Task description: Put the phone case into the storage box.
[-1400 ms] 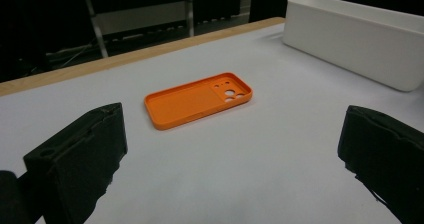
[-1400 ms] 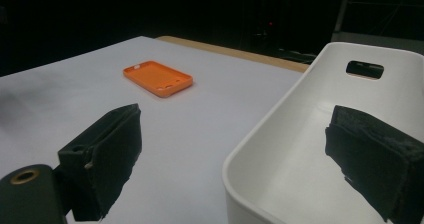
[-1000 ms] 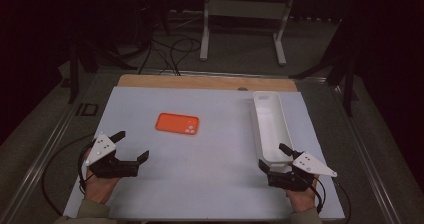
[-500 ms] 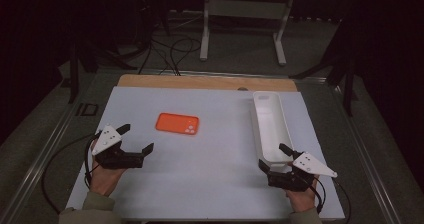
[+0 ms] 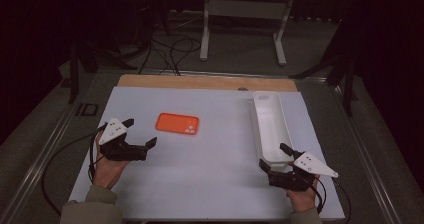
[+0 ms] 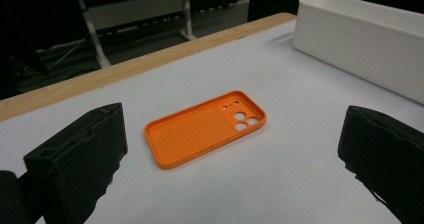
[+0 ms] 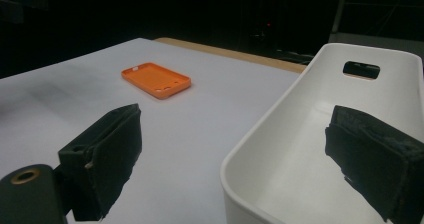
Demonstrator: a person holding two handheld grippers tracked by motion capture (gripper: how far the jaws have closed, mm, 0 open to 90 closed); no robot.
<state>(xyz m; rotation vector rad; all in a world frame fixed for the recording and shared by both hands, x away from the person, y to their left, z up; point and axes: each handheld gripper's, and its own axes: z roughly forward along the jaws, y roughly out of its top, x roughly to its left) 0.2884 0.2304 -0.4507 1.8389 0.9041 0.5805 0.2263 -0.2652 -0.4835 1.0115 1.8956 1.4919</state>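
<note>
1. The left gripper (image 5: 137, 134), jaws spread wide and empty, has advanced over the last second toward the flat orange plastic phone case (image 5: 177, 123), which lies on the white table mat (image 5: 210, 154) just ahead; a pickup looks imminent.
2. The right gripper (image 5: 274, 158), also spread, has stayed at the long white plastic bin (image 5: 270, 126).
3. The left gripper view shows the case (image 6: 205, 128) hollow-side up, camera holes visible.

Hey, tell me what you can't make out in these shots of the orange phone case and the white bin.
- White bin: in the left gripper view its right end is cut off by the frame edge.
- White bin's near end: in the high view the right gripper covers its rim; cut off at the bottom in the right gripper view.
- Orange phone case: its underside lies against the table, hidden everywhere.
- Left gripper: its grip is hidden under the hand.
</note>
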